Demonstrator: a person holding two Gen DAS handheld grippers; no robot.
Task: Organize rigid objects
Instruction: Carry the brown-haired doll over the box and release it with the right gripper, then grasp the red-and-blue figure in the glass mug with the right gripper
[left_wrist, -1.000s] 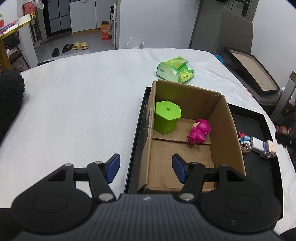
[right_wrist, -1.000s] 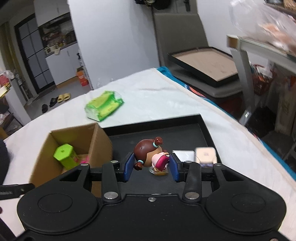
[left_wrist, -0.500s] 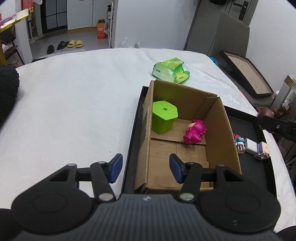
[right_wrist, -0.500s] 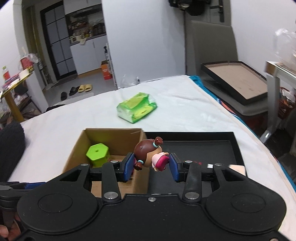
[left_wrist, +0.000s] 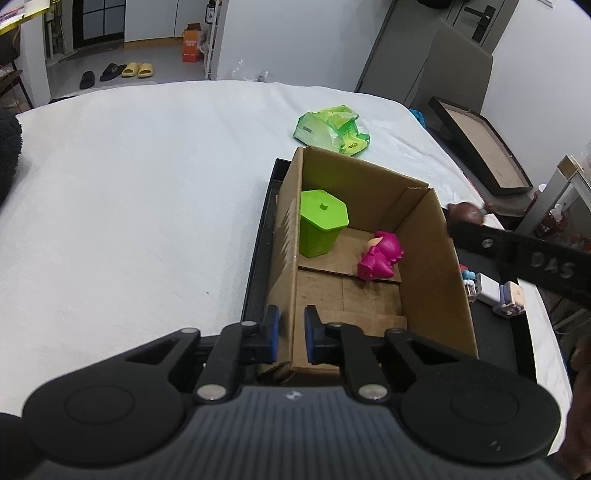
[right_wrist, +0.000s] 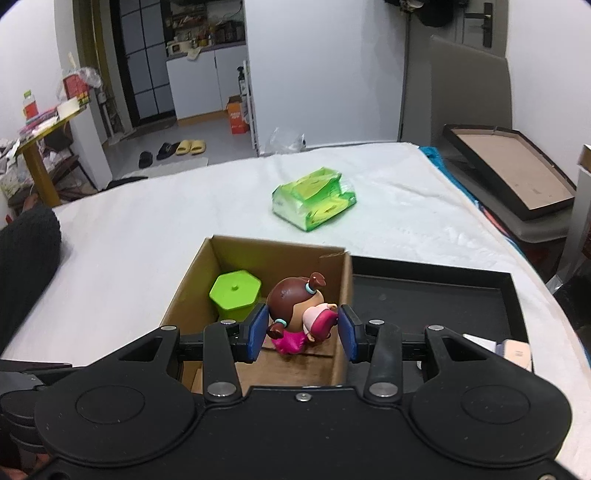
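An open cardboard box (left_wrist: 424, 258) stands on the left part of a black tray (left_wrist: 258, 251) on a white-covered surface. Inside it are a green hexagonal lidded pot (left_wrist: 323, 225) and a magenta toy figure (left_wrist: 380, 258). My left gripper (left_wrist: 291, 334) straddles the box's near left wall; its jaws are closing, and the blue pads sit against the cardboard on both sides. My right gripper (right_wrist: 301, 332) is shut on a brown-haired doll (right_wrist: 291, 299), held above the box (right_wrist: 258, 251) near its right wall. From the left wrist, that doll (left_wrist: 465, 212) shows past the box's right rim.
On the tray's right part lie a small blue figure (left_wrist: 468, 275), a white block (left_wrist: 487, 291) and a small boxy toy (left_wrist: 511, 302). A green plastic packet (left_wrist: 332, 129) lies beyond the box. A dark knitted sleeve (right_wrist: 26, 258) is at the left, a framed board (left_wrist: 480, 147) off right.
The left jaws, wide apart before, have closed onto the box's left wall. The right gripper has carried the doll leftward from over the tray to over the box.
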